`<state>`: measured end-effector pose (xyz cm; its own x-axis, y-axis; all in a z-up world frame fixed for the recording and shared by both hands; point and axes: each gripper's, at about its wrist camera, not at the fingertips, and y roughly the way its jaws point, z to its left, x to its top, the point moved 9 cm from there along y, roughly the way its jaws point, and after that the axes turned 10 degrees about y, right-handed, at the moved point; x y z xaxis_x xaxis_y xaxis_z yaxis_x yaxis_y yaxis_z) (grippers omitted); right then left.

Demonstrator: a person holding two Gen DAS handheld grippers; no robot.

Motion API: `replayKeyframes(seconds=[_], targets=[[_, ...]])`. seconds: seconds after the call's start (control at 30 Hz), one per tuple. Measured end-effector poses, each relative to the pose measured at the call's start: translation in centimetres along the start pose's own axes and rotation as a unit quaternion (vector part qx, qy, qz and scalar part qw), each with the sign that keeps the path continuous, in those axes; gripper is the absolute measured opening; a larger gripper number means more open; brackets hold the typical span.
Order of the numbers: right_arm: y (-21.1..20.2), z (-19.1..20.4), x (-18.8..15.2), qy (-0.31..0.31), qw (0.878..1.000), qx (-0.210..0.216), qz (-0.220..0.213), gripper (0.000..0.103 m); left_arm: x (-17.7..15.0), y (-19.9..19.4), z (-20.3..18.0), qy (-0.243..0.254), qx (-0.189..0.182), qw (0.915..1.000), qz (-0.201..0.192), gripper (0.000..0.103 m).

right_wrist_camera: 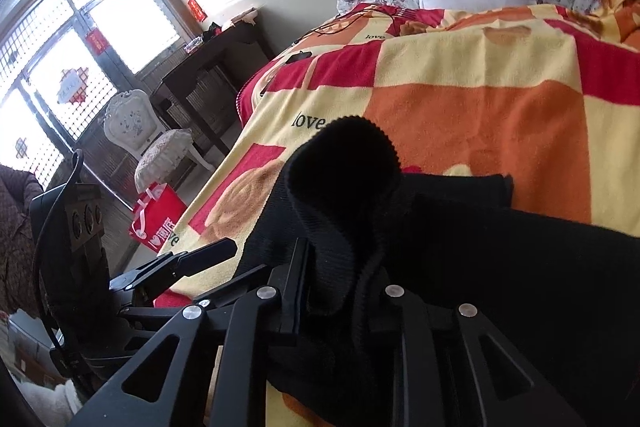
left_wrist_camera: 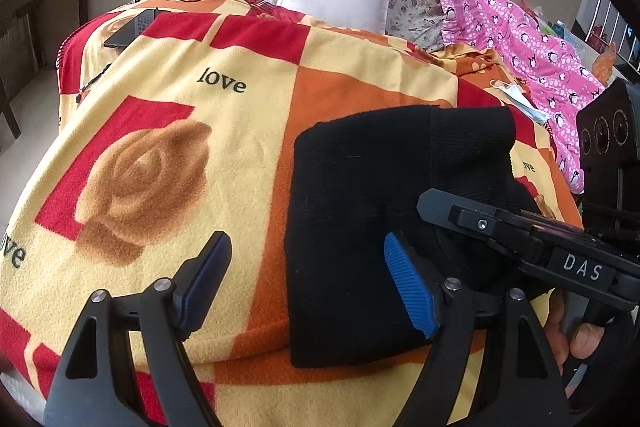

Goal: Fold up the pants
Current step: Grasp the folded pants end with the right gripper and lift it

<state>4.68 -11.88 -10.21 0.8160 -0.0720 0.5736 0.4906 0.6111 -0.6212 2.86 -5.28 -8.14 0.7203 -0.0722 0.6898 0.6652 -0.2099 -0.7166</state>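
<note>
The pants (left_wrist_camera: pixel 360 227) are black, of ribbed knit fabric. In the left wrist view they lie folded into a compact, roughly rectangular stack at lower right of centre, flat on the blanket (left_wrist_camera: pixel 160 147) of the bed, with straight left and near edges and a ribbed band along the upper right corner. In the right wrist view the pants (right_wrist_camera: pixel 500 267) fill the lower right of the frame, and one ribbed edge is raised into an upright, rounded fold at centre.
</note>
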Motion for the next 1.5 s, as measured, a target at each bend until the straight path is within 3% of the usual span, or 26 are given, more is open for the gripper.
replayKeyframes(seconds=[0.53,0.8,1.23,1.37,1.4,1.5], targets=[[-7.2,2.7,1.9,-0.041,0.997,0.024,-0.061,0.011,4.3,-3.5,-0.2,-0.006,-0.01,0.9989,-0.046,0.079],[-10.3,-1.3,2.8,-0.008,0.996,-0.007,-0.083,0.011,5.0,-1.3,-3.1,0.011,-0.013,0.9994,-0.029,0.079],[-12.3,-8.4,0.7,0.045,0.994,-0.058,-0.075,0.012,3.9,1.9,-8.1,0.06,-0.027,0.9978,0.009,0.079],[-11.4,-10.6,0.5,0.053,0.992,-0.098,-0.067,0.022,3.5,3.4,-8.9,0.068,-0.023,0.9972,0.023,0.08],[-11.7,-11.4,0.6,0.054,0.988,-0.123,-0.072,0.027,3.5,3.5,-9.0,0.069,-0.024,0.9971,0.024,0.08],[-13.7,-12.5,1.0,0.068,0.983,-0.137,-0.098,0.028,3.7,3.2,-9.2,0.076,-0.026,0.9965,0.024,0.08]])
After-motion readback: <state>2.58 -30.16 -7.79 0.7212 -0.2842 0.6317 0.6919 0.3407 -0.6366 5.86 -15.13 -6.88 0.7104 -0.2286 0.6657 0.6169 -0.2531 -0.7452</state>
